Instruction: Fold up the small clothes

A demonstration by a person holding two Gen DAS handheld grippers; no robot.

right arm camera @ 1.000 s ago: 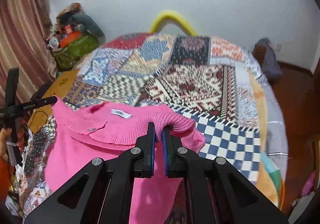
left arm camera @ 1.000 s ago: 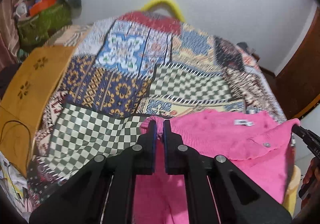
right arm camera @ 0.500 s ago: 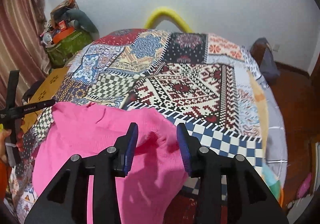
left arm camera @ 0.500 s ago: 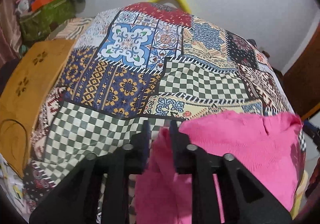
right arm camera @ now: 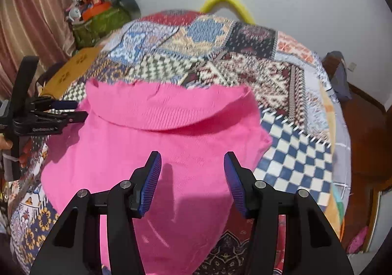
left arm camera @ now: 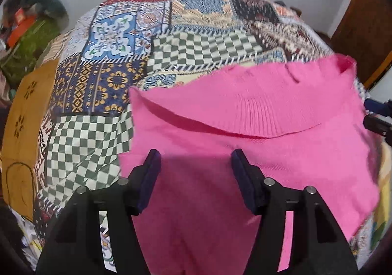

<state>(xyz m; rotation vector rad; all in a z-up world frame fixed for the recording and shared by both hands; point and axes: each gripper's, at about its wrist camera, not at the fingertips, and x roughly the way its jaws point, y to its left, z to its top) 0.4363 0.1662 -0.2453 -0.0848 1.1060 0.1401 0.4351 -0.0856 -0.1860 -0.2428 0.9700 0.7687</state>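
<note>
Opening empty over the pink sweater (left arm camera: 245, 152): left hand-held gripper (left arm camera: 196, 162), right hand-held gripper (right arm camera: 192, 164).

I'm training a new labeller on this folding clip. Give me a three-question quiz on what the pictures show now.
1. True or false: the left tool is clamped on the pink sweater.
2. What does the sweater lie on? A bare floor; B patchwork quilt; C chair.
3. Fill in: nothing is gripped between the pads of the right tool, so its jaws are ____.

Key: 1 false; 2 B; 3 open.
</note>
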